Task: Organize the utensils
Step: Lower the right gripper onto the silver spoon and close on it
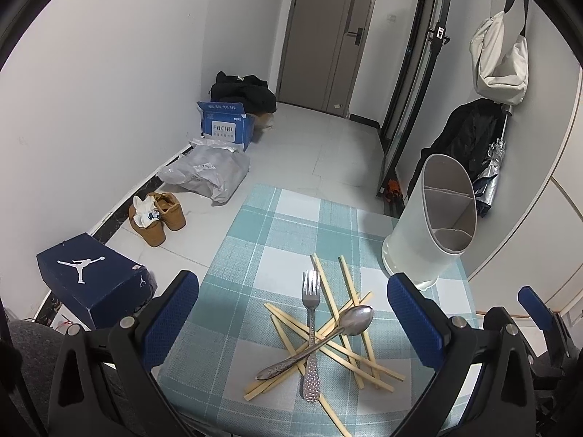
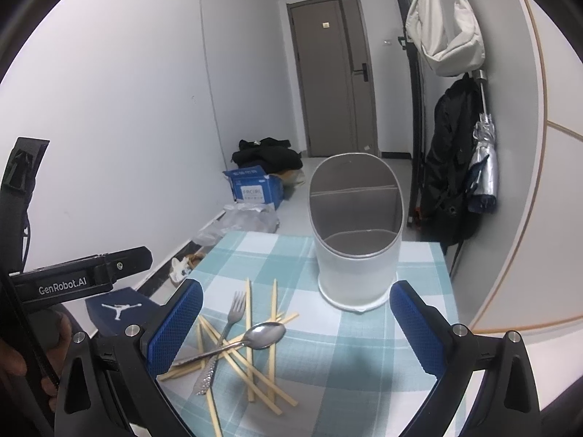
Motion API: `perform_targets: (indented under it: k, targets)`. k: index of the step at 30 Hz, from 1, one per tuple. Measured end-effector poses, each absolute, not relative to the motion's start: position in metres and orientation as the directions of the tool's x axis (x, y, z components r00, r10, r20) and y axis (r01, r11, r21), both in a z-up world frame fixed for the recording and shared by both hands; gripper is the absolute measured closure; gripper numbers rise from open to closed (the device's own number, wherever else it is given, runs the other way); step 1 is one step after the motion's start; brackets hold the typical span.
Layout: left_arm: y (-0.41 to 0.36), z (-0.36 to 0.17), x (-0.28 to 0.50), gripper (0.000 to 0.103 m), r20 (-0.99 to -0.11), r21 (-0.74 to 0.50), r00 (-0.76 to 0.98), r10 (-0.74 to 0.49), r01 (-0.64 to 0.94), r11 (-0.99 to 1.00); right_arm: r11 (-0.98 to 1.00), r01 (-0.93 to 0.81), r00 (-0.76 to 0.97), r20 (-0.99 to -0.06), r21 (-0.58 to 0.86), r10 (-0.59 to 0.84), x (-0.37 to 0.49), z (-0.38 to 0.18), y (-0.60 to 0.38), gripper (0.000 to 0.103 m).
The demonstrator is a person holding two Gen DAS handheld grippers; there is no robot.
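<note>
So the setup is a small table with a teal checked cloth (image 1: 255, 240), and at its far right sits a white utensil holder (image 2: 355, 255), upright, with a divider splitting it into compartments, nothing in it that I can see.

Closer in there's a messy heap of wooden chopsticks (image 1: 349, 349) criss-crossed like pick-up sticks. On top of those lie a fork (image 1: 310, 324) and a spoon (image 1: 328, 338), crossing each other.

The left gripper (image 1: 291, 327) hangs right above the pile with its blue pads spread wide, nothing between them. The right gripper (image 2: 295, 331) is equally wide open and empty, and the pile sits toward its left finger, with the holder straight ahead.

What matters for the grab, I'd say: the fork's long axis runs nearly straight away from the left gripper, tines pointing to the far side, so those jaws would close across the handle nicely. The spoon lies diagonal, bowl up-right. Left looks better centred on both.
</note>
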State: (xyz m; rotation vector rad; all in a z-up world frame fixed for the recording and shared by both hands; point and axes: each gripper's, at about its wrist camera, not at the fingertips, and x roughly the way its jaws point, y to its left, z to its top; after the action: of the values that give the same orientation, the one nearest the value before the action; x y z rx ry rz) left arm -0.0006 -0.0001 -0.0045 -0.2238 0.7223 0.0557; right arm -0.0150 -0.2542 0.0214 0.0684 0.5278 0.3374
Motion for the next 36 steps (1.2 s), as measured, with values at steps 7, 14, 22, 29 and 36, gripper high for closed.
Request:
perform_targets:
  k: [7,14,22,29,36]
  targets:
    - [0.004,-0.003,0.001,0.001,-0.651,-0.209,0.759,-0.028,-0.144,0.967,0.941,-0.293,0.795,-0.503,0.169,0.339,-0.005,0.016,-0.254,0.0]
    - [0.027,-0.019,0.02,0.001,-0.713,-0.301,0.698,-0.07,-0.214,0.929,0.927,-0.301,0.732,-0.569,0.223,0.374,0.018,-0.004,-0.249,0.0]
    - [0.047,-0.038,0.045,0.001,-0.766,-0.362,0.634,-0.105,-0.29,0.886,0.867,-0.31,0.544,-0.674,0.391,0.499,0.065,-0.047,-0.237,0.009]
    - [0.054,-0.05,0.064,0.001,-0.805,-0.375,0.575,-0.146,-0.302,0.877,0.819,-0.231,0.371,-0.73,0.525,0.573,0.099,-0.089,-0.224,0.035]
    - [0.057,-0.061,0.076,0.002,-0.838,-0.367,0.522,-0.157,-0.328,0.87,0.827,-0.227,0.31,-0.767,0.514,0.562,0.107,-0.105,-0.215,0.047]
